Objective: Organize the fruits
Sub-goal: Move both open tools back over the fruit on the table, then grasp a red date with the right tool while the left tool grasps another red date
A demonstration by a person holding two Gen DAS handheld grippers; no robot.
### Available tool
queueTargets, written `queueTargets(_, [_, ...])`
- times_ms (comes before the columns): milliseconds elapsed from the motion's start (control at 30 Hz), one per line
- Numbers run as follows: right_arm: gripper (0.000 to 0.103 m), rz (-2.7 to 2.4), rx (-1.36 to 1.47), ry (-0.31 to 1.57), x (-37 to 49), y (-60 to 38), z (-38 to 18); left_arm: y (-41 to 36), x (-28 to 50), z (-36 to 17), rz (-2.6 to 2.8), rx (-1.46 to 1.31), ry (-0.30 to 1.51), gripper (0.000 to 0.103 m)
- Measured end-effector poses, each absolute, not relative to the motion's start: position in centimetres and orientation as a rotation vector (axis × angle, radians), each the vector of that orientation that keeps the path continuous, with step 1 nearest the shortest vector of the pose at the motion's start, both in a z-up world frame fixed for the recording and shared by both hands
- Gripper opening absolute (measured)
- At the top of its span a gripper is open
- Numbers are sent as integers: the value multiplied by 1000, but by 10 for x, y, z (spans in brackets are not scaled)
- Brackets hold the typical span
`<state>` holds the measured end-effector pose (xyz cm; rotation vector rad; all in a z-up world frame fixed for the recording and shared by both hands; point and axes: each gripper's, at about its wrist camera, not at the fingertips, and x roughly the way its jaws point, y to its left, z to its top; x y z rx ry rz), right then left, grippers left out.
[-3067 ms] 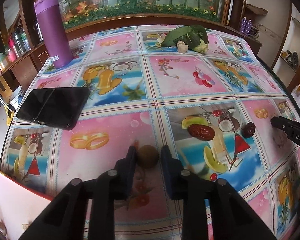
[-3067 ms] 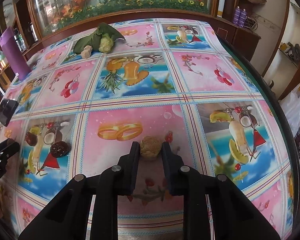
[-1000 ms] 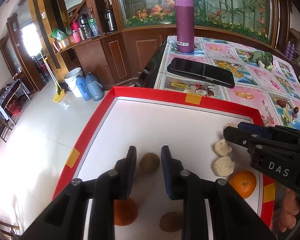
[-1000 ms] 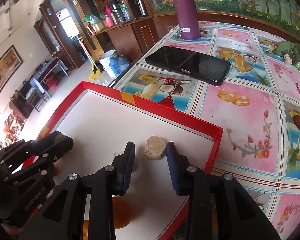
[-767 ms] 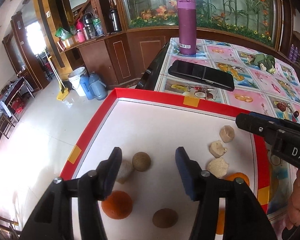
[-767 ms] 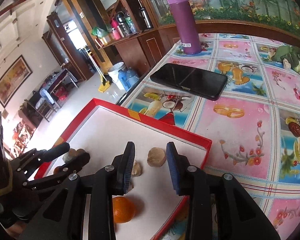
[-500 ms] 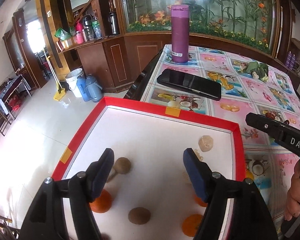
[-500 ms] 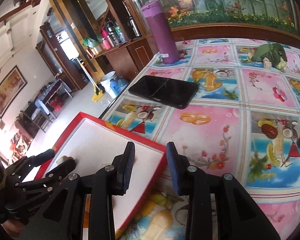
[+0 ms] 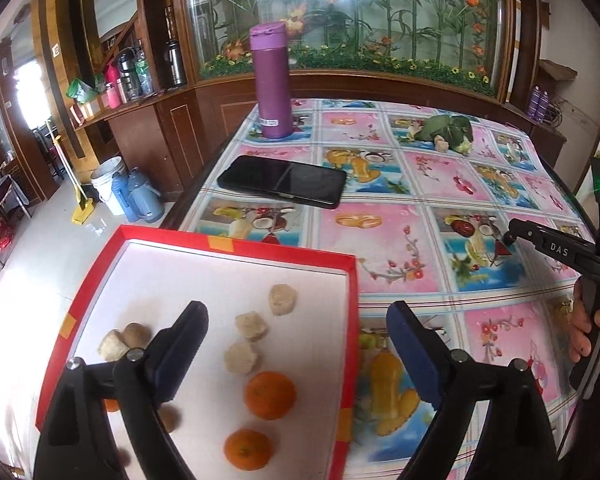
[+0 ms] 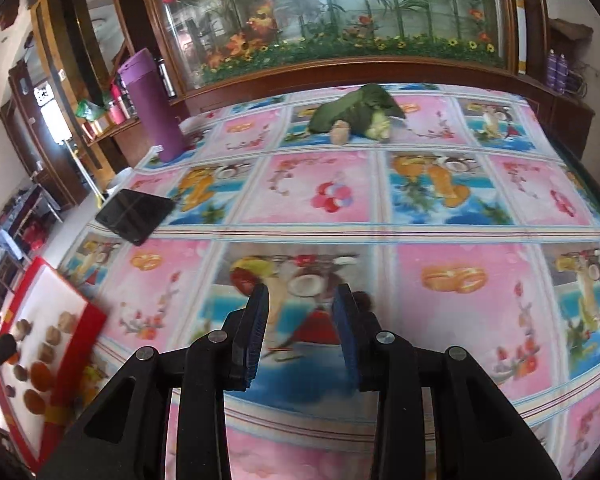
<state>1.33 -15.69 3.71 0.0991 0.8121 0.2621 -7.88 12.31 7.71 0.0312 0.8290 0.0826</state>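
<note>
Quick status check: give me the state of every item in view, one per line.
left claw: open, empty, over the tray edge
right claw: open, empty, above the tablecloth
red tray: on the table corner, holding fruit
oranges: resting in the tray
pale fruit pieces: resting in the tray
purple flask: upright, lid shut
phone: flat, screen dark

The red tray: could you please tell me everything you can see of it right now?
The red tray is a shallow rectangular box with raised red walls, yellow tape patches on its rims and a white floor. It rests at the table's near-left corner, partly past the edge. Inside lie beige chunks, round brown fruits and oranges. The open left claw hangs above its right wall, apparently not touching.
</note>
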Motion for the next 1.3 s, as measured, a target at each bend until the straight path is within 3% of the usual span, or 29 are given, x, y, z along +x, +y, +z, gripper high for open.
queueTargets(167, [34,288,66,841,17,-182,28,93,-73,75,26,59,839,95])
queueTargets(300, [45,316,18,843,15,-174,26,72,-69,72,-15,76,851,95])
queueTargets(667, [45,306,-19,847,24,-158,16,42,-58,69,-71,120,864,95])
queueTargets(733, [32,303,-25,869,27,-157,13,38,-54,67,-71,125,866,95])
queueTargets(800, [26,303,-15,864,26,-159,14,35,-49,67,-72,124,863,95])
queueTargets(1300, [26,125,291,802,35,-235,45,-25,22,42,-80,84,862,95])
